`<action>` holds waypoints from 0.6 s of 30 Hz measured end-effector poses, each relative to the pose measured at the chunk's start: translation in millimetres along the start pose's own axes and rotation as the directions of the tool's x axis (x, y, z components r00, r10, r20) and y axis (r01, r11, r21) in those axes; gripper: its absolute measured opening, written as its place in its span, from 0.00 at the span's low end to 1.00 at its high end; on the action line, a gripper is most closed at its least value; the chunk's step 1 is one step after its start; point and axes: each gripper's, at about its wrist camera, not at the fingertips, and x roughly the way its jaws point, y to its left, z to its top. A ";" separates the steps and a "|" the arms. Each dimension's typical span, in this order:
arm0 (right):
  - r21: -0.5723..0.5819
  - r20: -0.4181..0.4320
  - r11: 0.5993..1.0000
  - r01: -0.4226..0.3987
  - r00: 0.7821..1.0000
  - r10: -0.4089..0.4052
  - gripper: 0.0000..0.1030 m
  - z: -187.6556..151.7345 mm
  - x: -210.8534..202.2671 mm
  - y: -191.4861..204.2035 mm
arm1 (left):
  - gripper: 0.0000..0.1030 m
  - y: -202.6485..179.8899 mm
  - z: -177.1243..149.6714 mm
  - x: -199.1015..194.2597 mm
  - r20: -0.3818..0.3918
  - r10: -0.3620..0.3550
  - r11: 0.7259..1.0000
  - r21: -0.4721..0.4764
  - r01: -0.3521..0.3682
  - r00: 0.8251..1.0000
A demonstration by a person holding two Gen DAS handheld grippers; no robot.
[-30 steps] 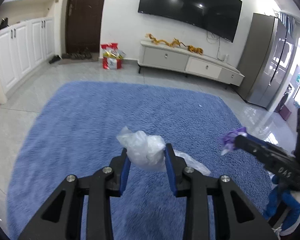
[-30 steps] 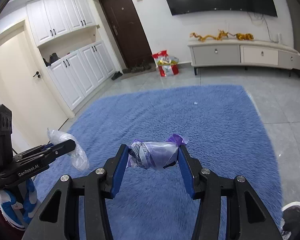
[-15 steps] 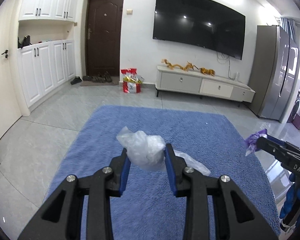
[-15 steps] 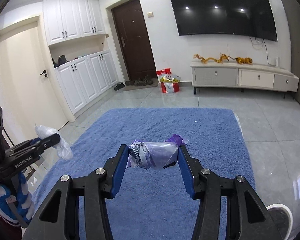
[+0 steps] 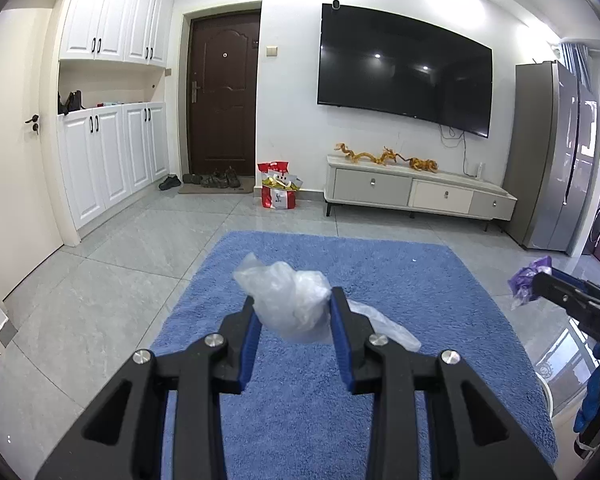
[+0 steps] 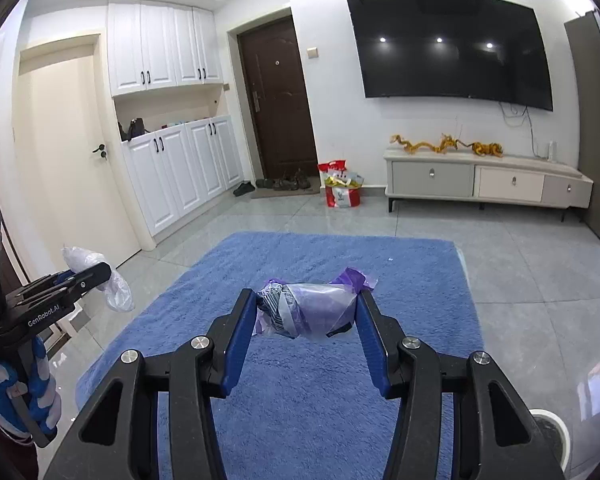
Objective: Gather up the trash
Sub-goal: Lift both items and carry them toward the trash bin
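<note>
The left hand-held gripper (image 5: 292, 316) is clamped on a crumpled clear plastic bag (image 5: 290, 302), its blue pads pressing the wad from both sides, with a loose tail of film trailing out past the right finger. The right hand-held gripper (image 6: 306, 314) is clamped on a purple bundle of trash (image 6: 312, 308) (a translucent bag wrapped over something striped, with purple plastic bunched at the far end), held crosswise between its blue pads. Both bundles hang in the air above the blue rug (image 5: 400, 280), touching nothing but the fingers.

In the left wrist view the right hand-held gripper shows at the right edge with the purple wad at its tip; in the right wrist view the left one shows at the left edge, the clear bag drooping from its tip.

Beyond the rug lies grey tiled floor (image 6: 540, 248). Farther ahead, against the wall, a red shopping bag (image 5: 278, 190) stands on the floor between a dark brown door (image 5: 224, 96) to the left and a low TV cabinet (image 5: 416, 196) to the right, with a large dark television (image 5: 404, 68) mounted above the cabinet. White cupboards (image 6: 180, 128) line the wall left of the door, and several shoes (image 6: 284, 182) lie on the mat at the door's foot.
</note>
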 end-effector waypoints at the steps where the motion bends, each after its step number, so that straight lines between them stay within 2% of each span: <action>1: -0.002 0.006 1.000 0.002 1.000 -0.002 0.48 -0.5 -4.8 -0.6 | 0.30 -2.0 0.1 -4.3 0.007 0.002 1.000 0.004 -0.002 1.000; 11: 0.015 0.060 0.999 0.050 0.997 -0.051 0.48 -6.8 -45.4 -17.9 | 0.30 -28.4 -0.7 -25.0 0.043 0.007 0.999 0.049 -0.009 0.999; 18: 0.072 0.081 0.993 0.096 0.992 -0.102 0.48 -17.4 -68.6 -50.2 | 0.30 -51.6 -1.1 -30.7 0.048 -0.020 0.995 0.098 0.015 0.999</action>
